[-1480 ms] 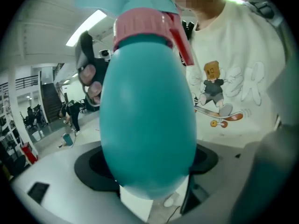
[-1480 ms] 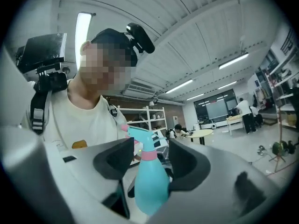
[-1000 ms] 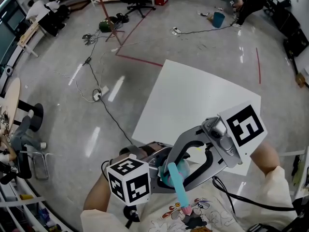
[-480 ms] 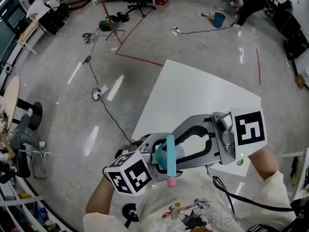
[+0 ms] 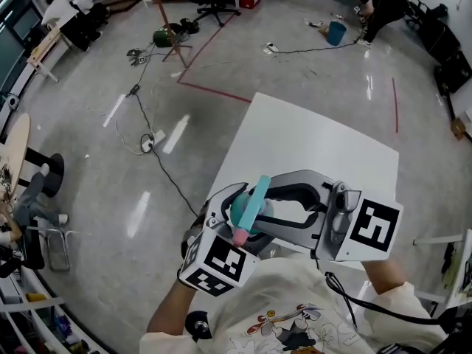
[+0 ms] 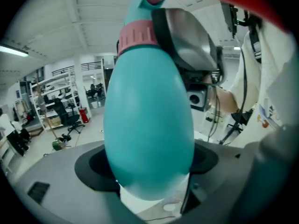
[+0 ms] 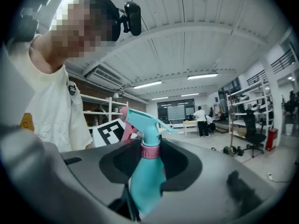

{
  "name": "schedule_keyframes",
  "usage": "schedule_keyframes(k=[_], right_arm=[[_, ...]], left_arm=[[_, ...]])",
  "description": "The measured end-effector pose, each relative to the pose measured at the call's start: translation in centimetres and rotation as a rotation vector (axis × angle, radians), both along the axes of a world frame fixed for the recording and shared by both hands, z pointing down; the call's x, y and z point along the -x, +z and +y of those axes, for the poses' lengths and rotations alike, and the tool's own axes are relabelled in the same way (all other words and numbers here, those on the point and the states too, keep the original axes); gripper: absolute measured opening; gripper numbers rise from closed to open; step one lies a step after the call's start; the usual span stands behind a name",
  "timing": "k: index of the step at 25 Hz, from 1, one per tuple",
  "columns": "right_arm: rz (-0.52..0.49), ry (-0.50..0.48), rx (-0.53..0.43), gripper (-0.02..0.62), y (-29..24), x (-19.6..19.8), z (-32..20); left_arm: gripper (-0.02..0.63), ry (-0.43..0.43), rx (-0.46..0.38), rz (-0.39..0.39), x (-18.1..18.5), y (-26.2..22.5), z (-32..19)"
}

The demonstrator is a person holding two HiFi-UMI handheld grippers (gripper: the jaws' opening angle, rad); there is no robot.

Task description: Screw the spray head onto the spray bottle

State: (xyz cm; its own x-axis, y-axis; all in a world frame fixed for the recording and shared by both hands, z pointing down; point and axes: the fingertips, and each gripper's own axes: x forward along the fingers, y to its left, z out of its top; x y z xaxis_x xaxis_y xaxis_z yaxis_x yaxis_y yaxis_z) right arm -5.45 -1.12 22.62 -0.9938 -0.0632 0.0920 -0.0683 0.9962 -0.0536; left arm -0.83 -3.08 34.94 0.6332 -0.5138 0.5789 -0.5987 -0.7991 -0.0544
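Left gripper view pretty much settles it for your left gripper (image 6: 152,197): it's clamped wide around the fat teal belly of the spray bottle (image 6: 148,125). The bottle is held up in the air near your chest, not resting on the white table (image 5: 310,146). Your right gripper (image 7: 135,203) has just been closing its jaws with the bottle's lower part between them, and it looks to me like it's pinching it now too.

Progress-wise I'd say you're nearly there. The spray head (image 7: 144,119) is on top and the pink collar (image 7: 150,151) sits down on the neck. Can't tell if it's fully tight, so maybe one last twist, then set it down.

Right gripper view gives you the whole head and nozzle in profile. The left one cuts that off and mostly shows belly and collar. Head view is the only one showing the table underneath.
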Motion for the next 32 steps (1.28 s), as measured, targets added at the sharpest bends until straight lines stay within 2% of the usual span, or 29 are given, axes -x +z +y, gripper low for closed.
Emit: schedule_keyframes(k=[3,6,14,17,20,22,24,26,28,32], right_arm=[[-0.014,0.122,-0.020,0.132,0.1,0.2,-0.8],[-0.028,0.213,-0.040,0.132,0.1,0.3,-1.0],[-0.033,0.398,-0.022,0.132,0.2,-0.2,-1.6],[-0.012,0.405,0.002,0.132,0.8,-0.3,-1.5],[0.023,0.306,0.062,0.150,1.6,-0.6,-0.9],[0.031,0.175,0.100,0.204,1.8,-0.7,0.3],[0.035,0.017,0.116,0.220,1.7,-0.9,2.0],[0.035,-0.129,0.117,0.224,1.3,-1.4,3.3],[0.033,-0.219,0.092,0.224,0.5,-1.8,3.9],[0.077,-0.321,0.011,0.220,0.3,-2.3,5.4]], left_arm=[[0.428,-0.102,-0.044,-0.021,0.8,0.0,-1.2],[0.428,-0.161,-0.074,-0.039,1.5,0.1,-1.7],[0.428,-0.246,-0.101,-0.081,1.8,0.1,-2.3],[0.428,-0.238,-0.085,-0.066,1.5,0.4,-2.1],[0.428,-0.133,-0.046,-0.021,0.3,0.6,-1.3],[0.428,0.007,-0.015,0.018,-0.6,0.6,0.2],[0.428,0.168,0.006,0.036,-1.1,0.6,2.4],[0.428,0.293,0.026,0.024,-1.7,0.6,4.2],[0.428,0.365,0.041,-0.014,-2.2,0.7,5.3],[0.428,0.446,0.048,-0.069,-3.3,0.8,6.6]])
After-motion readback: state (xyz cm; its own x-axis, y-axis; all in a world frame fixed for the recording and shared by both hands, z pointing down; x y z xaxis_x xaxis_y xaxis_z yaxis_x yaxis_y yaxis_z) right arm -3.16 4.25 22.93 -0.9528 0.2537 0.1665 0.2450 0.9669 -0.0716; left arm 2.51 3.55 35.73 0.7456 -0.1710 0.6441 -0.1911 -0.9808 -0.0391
